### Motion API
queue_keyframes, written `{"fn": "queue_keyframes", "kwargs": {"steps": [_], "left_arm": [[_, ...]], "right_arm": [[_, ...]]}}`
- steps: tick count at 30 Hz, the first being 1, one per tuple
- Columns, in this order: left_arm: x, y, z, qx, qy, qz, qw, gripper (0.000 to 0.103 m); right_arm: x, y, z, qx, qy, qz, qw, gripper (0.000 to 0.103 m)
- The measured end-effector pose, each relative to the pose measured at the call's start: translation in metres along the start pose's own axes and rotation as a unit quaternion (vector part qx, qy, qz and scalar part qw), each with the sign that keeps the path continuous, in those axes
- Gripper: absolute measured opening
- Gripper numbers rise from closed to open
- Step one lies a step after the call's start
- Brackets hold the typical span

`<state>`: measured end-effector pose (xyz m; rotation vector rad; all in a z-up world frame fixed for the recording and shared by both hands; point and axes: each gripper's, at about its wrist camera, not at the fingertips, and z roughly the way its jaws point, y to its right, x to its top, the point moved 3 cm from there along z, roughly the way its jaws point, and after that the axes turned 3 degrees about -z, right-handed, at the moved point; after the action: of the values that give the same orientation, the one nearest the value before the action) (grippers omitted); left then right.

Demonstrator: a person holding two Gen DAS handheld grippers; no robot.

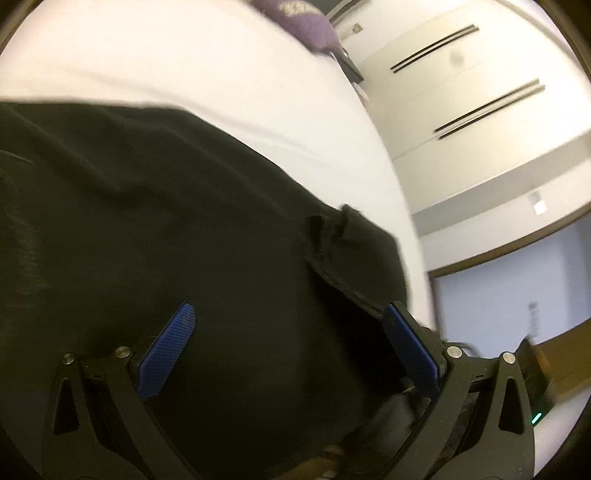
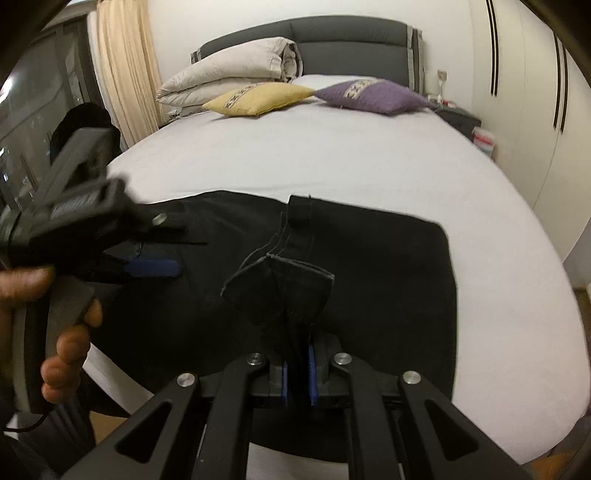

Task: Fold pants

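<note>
Black pants (image 2: 369,266) near bed (image 2: 332,155) edge, white sheet beyond

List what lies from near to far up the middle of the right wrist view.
right gripper pinching a corner of the black pants → bare white sheet → yellow pillow and purple pillow → dark headboard.

The left wrist camera is sitting very close over the black pants (image 1: 155,229), tilting down and rolled sideways, its blurred frame probably catching wardrobe doors (image 1: 472,92). The right wrist camera is looking down along the bed (image 2: 332,155) toward the headboard (image 2: 347,37). Both are sharing the pants and the white sheet.
</note>
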<state>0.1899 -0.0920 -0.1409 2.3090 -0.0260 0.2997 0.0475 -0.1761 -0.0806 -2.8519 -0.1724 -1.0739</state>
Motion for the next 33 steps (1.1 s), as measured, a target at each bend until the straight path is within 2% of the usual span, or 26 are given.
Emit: {"fn": "queue_keyframes", "kwargs": {"steps": [3,8,9,10,11,12,13,15,19,28,31,33], "left_arm": [[0.009,0.007,0.016,-0.037,-0.026,-0.027,0.9986,0.103],[0.016,0.024,0.039,-0.035,-0.053,-0.017,0.9979,0.102],[0.004,0.027,0.038,-0.038,-0.056,-0.013,0.9976,0.092],[0.004,0.030,0.041,-0.041,-0.062,-0.009,0.9972,0.067],[0.002,0.033,0.044,-0.040,-0.071,-0.007,0.9966,0.049],[0.001,0.032,0.045,-0.032,-0.076,-0.007,0.9966,0.020],[-0.001,0.029,0.045,-0.022,-0.079,-0.009,0.9966,0.019],[-0.004,0.026,0.041,-0.025,-0.079,-0.005,0.9966,0.014],[0.002,0.015,0.016,-0.018,-0.064,0.008,0.9978,0.011],[0.002,-0.021,-0.029,0.048,-0.024,0.036,0.9979,0.011],[-0.001,-0.040,-0.033,0.076,-0.018,0.038,0.9962,0.011],[-0.006,-0.051,-0.025,0.081,-0.020,0.039,0.9957,0.012]], "right_arm": [[0.002,-0.006,-0.008,-0.013,0.014,-0.029,0.999,0.009],[-0.004,-0.029,-0.017,-0.029,0.031,-0.085,0.996,0.009],[-0.005,-0.032,-0.019,-0.031,0.033,-0.094,0.995,0.009],[-0.006,-0.037,-0.020,-0.033,0.035,-0.102,0.994,0.009],[-0.007,-0.042,-0.021,-0.035,0.037,-0.111,0.992,0.009],[-0.006,-0.045,-0.022,-0.037,0.039,-0.118,0.992,0.009],[-0.005,-0.049,-0.021,-0.037,0.040,-0.124,0.991,0.009],[-0.003,-0.056,-0.019,-0.033,0.039,-0.132,0.990,0.009],[0.002,-0.075,-0.016,-0.017,0.039,-0.151,0.988,0.009],[0.018,-0.137,0.003,0.032,0.048,-0.200,0.978,0.009],[0.018,-0.150,0.017,0.049,0.038,-0.212,0.975,0.009],[0.011,-0.153,0.033,0.064,0.010,-0.217,0.974,0.014]]}}
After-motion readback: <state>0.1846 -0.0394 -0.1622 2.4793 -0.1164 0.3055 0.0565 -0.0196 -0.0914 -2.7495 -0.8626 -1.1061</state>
